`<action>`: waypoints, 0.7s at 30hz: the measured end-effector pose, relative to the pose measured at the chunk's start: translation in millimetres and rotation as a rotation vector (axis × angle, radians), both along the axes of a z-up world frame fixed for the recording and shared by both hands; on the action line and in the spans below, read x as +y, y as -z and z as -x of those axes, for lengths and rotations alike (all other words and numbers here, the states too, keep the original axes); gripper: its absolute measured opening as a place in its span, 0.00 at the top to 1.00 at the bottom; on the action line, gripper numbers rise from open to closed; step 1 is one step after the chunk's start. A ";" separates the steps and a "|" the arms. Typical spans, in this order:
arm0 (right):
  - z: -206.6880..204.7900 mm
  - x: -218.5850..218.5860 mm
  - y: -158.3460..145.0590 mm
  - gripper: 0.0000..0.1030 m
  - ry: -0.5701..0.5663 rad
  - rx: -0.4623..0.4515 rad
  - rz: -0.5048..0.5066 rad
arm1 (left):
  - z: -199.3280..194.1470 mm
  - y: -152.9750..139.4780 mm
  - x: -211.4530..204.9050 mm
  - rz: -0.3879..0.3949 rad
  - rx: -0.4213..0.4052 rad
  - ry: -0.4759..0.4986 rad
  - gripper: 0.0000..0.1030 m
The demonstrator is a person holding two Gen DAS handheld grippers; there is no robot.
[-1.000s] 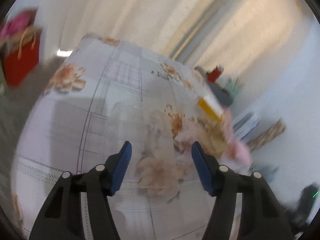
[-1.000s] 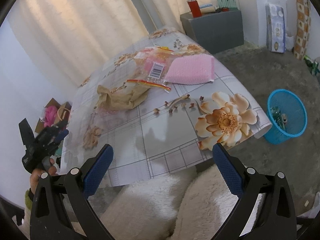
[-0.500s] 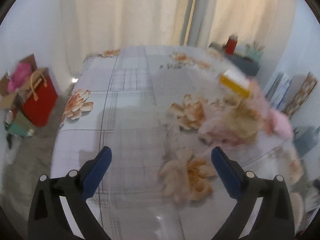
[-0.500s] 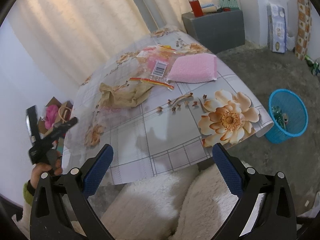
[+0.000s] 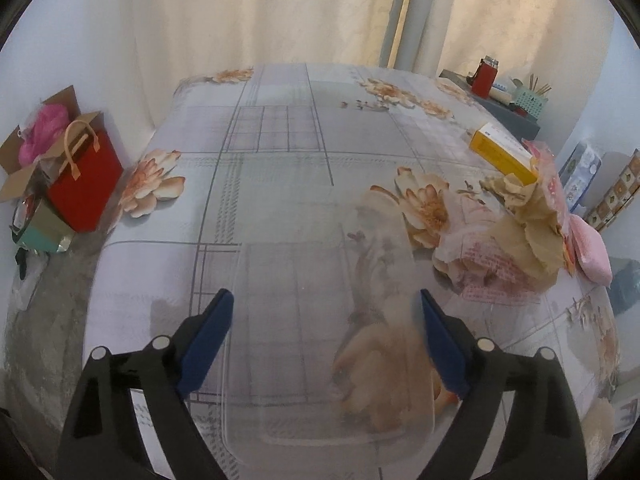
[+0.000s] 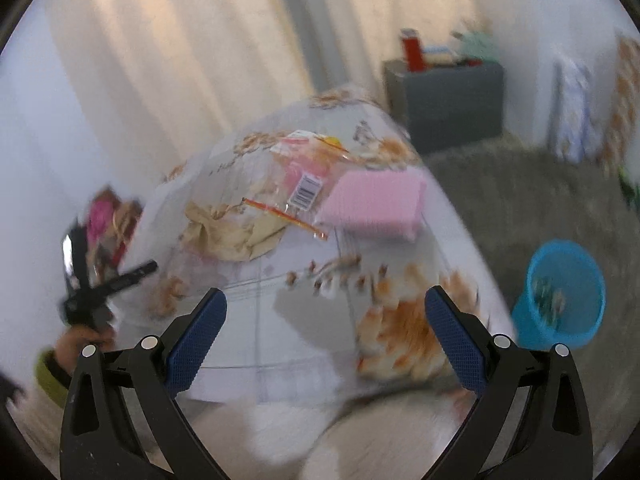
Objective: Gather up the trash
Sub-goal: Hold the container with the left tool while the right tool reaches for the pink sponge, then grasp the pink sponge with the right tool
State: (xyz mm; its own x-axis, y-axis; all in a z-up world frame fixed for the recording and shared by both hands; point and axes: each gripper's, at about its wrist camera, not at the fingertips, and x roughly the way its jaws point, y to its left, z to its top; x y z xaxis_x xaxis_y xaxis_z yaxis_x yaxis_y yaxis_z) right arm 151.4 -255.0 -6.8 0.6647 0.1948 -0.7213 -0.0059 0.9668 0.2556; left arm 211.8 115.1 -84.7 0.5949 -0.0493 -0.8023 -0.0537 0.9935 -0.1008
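- Left wrist view: the left gripper [image 5: 326,320] has its blue fingers spread wide on either side of a clear plastic tray [image 5: 328,360] lying flat at the table's near edge; the jaws are closing, and neither pad visibly presses on the tray's rim.
- Right wrist view, blurred: the right gripper [image 6: 326,336] is spread open with nothing between its fingers, over the near edge of the table [image 6: 248,340].
- Further in, toward the table's right edge, the rest of the trash lies in a heap: a thin pink-printed plastic bag [image 5: 484,256], crumpled brown paper [image 5: 532,228] on top of it, a barcoded clear wrapper [image 6: 304,188] and a pink padded pouch [image 6: 376,204] at the edge itself.
- Beyond the heap, near the far right corner, lies a yellow box [image 5: 502,152].
- On the floor past the right edge stands a blue basket [image 6: 564,300] with a few items already inside, probably the trash bin.
- Judged progress: a little trash is binned, but every table item is still to collect; the tray looks first in line.
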 end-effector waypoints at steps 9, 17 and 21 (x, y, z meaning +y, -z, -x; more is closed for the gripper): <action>-95.8 -10.8 15.3 0.08 -0.309 0.035 0.209 | 7.3 1.0 3.8 0.012 0.002 0.021 0.15; -183.5 -26.2 40.5 0.08 -0.572 0.173 0.292 | 8.1 1.5 4.0 0.019 0.009 0.028 0.15; -222.5 -40.1 67.0 0.08 -0.571 0.295 0.148 | 7.8 1.6 4.0 0.019 0.010 0.027 0.15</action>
